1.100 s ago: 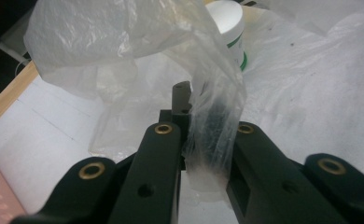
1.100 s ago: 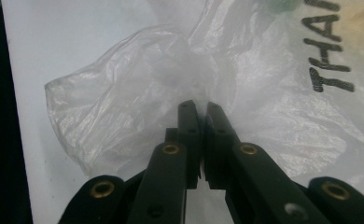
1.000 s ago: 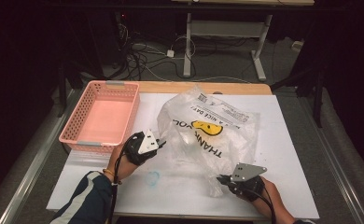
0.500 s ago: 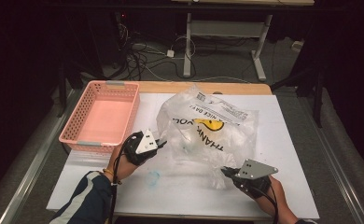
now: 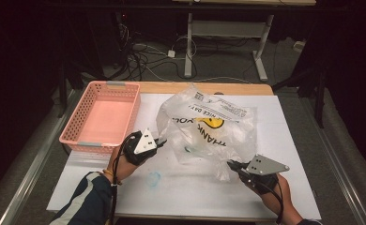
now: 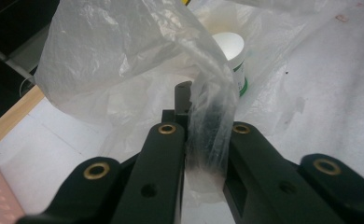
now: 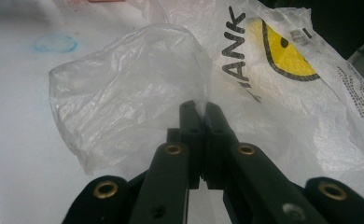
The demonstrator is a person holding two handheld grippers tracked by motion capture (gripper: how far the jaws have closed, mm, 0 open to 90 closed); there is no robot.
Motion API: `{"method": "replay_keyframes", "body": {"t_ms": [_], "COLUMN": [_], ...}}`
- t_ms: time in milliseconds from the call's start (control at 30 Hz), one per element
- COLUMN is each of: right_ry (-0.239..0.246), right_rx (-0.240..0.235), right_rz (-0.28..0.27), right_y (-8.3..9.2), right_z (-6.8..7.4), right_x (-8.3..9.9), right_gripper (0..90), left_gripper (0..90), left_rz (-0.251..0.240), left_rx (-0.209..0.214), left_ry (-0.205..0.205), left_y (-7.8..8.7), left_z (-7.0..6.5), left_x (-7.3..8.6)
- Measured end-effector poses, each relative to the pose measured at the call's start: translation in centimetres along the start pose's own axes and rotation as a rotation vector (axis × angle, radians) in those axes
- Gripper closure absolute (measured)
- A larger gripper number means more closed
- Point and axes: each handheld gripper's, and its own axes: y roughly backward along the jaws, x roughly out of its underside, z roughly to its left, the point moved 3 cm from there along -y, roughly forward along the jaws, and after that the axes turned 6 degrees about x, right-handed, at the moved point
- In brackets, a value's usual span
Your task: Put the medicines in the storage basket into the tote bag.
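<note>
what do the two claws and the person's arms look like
Both claws are black, with two flat jaws pinned by brass-coloured rivets. The left claw and the right claw each carry a grey three-cornered plate on top, and a black cable trails back along each wrist. The left sleeve is dark blue with pale stripes. No sleeve is visible on the right forearm.

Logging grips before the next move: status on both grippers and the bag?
Left gripper shut on plastic bag. Right gripper shut on its near edge. White container inside. Pink basket off left, clear.
</note>
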Motion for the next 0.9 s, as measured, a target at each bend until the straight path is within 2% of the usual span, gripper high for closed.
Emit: {"method": "replay_keyframes", "body": {"t_ms": [200,367,500,633,767,900], "right_ry": [0.003,0.024,0.032,0.032,0.025,0.016], "right_rx": [0.020,0.033,0.049,0.084,0.120,0.140], "right_rz": [-0.034,-0.063,-0.090,-0.130,-0.184,-0.218], "right_y": [-0.1,0.0,0.4,1.2,2.3,3.0], "right_z": [-0.4,-0.4,-0.8,-1.8,-3.2,-4.0], "right_x": [-1.1,-2.2,-3.1,-4.3,-5.8,-6.5], "right_gripper": [89.8,89.8,89.9,89.9,90.0,90.0], "left_gripper": [87.0,87.1,87.0,87.1,87.0,87.1], "left_rz": [-0.008,-0.044,-0.092,-0.131,-0.162,-0.201], "left_rx": [-0.015,-0.045,-0.067,-0.087,-0.108,-0.125], "left_ry": [-0.007,-0.016,-0.013,-0.007,-0.020,-0.028], "left_y": [0.4,1.8,3.1,4.4,5.7,7.1], "left_z": [0.1,0.1,0.5,1.0,1.2,1.3], "left_x": [-0.1,-0.7,-1.4,-2.0,-2.8,-3.6]}}
